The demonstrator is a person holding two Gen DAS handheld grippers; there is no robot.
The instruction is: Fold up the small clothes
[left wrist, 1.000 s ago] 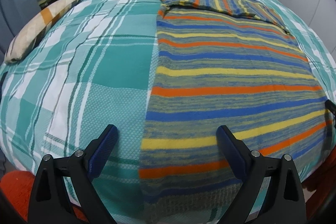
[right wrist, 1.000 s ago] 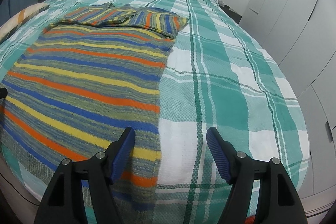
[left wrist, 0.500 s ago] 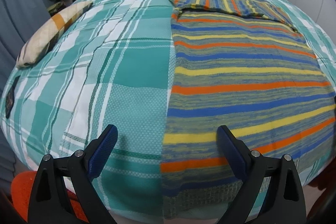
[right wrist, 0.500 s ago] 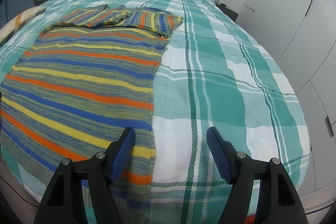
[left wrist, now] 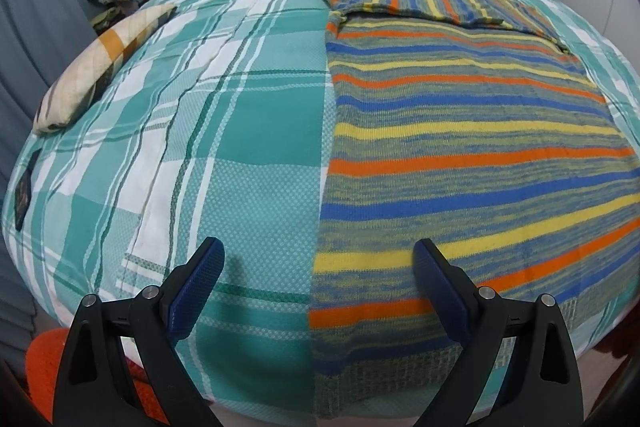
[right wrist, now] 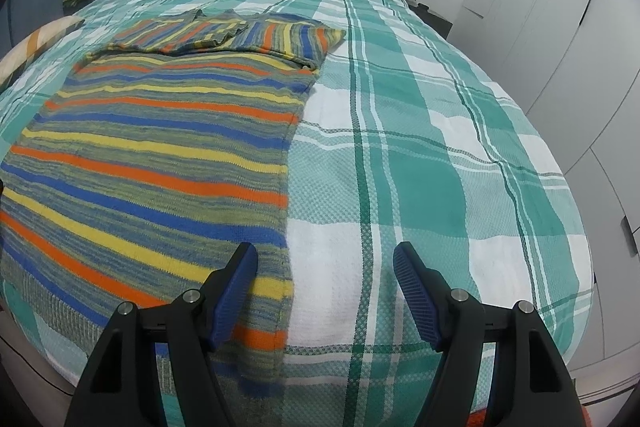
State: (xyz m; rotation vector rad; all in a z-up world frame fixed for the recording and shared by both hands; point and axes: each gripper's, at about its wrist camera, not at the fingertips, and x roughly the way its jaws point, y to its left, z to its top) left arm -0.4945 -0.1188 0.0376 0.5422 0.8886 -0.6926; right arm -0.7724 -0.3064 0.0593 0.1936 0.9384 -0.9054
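A striped knitted sweater in orange, blue and yellow [left wrist: 460, 147] is laid flat on the bed with the green-and-white checked cover [left wrist: 240, 131], its sleeves folded across the top. The left gripper [left wrist: 318, 269] and right gripper [right wrist: 325, 273] are held wide apart and empty above its lower corners. If only the top layer is pinched, or cover is caught too, an uneven fold is likely.

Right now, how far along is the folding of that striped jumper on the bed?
Partly done, it seems. The striped jumper lies flat on the checked bedspread, with its sleeves already folded across the top. Nothing is in hand: the left gripper and the right gripper are both open, each over a bottom corner of the jumper. Left to do: grip the hem and fold the body up.
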